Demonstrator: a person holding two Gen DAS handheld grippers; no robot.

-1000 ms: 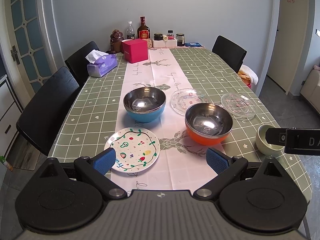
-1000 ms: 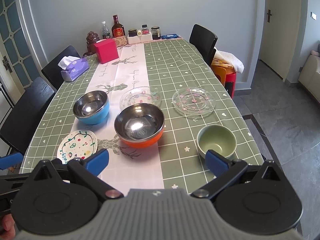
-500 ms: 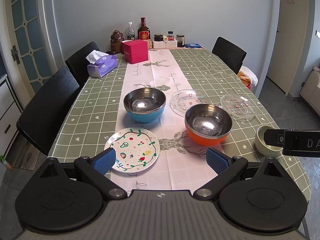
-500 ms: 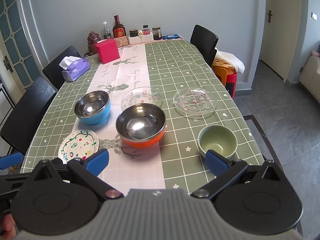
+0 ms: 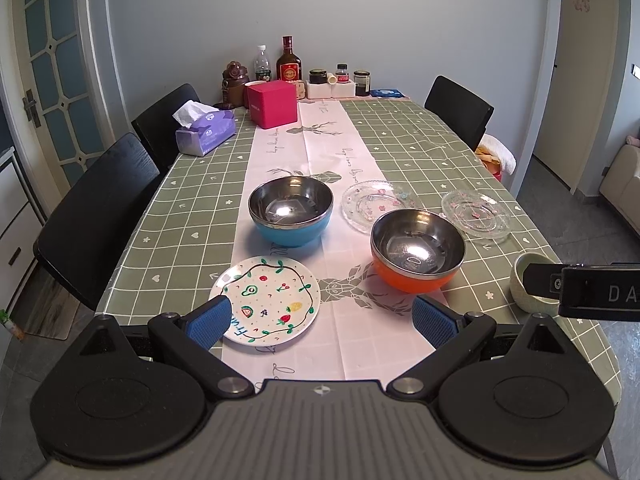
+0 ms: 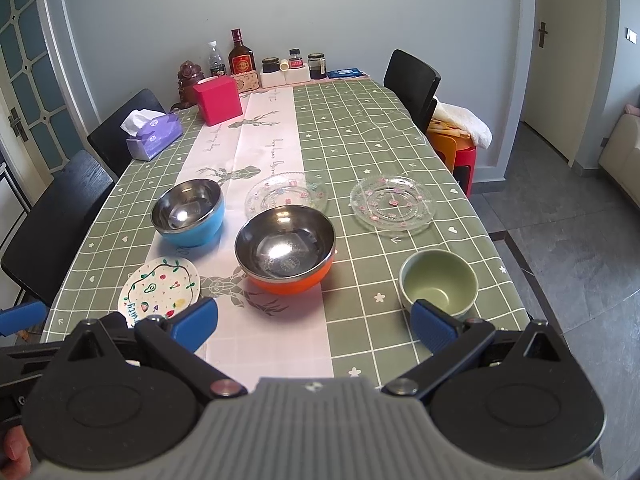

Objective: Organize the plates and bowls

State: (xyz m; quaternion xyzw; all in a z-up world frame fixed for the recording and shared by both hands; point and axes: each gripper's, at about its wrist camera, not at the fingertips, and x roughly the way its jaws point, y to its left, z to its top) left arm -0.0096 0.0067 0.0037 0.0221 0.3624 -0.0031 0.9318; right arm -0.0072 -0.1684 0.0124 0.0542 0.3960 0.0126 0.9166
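Observation:
On the table stand a blue steel bowl [image 5: 291, 210] [image 6: 188, 213], an orange steel bowl [image 5: 418, 249] [image 6: 285, 248], a small green bowl [image 6: 438, 283] [image 5: 524, 284], a painted fruit plate [image 5: 267, 298] [image 6: 160, 288] and two clear glass plates [image 5: 374, 206] [image 5: 476, 213] [image 6: 286, 196] [image 6: 392, 205]. My left gripper [image 5: 320, 322] is open and empty above the near table edge, its left pad over the painted plate's rim. My right gripper [image 6: 314, 324] is open and empty, its right pad just in front of the green bowl.
A pink box [image 5: 273, 104], a purple tissue pack [image 5: 205, 132] and bottles and jars [image 5: 290, 65] stand at the far end. Black chairs [image 5: 100, 208] [image 5: 460, 110] flank the table. A red stool [image 6: 460, 148] with a towel stands to the right.
Both grippers have drifted slightly back and up; the dishes sit a little farther away in both views. Nothing was grasped or moved.

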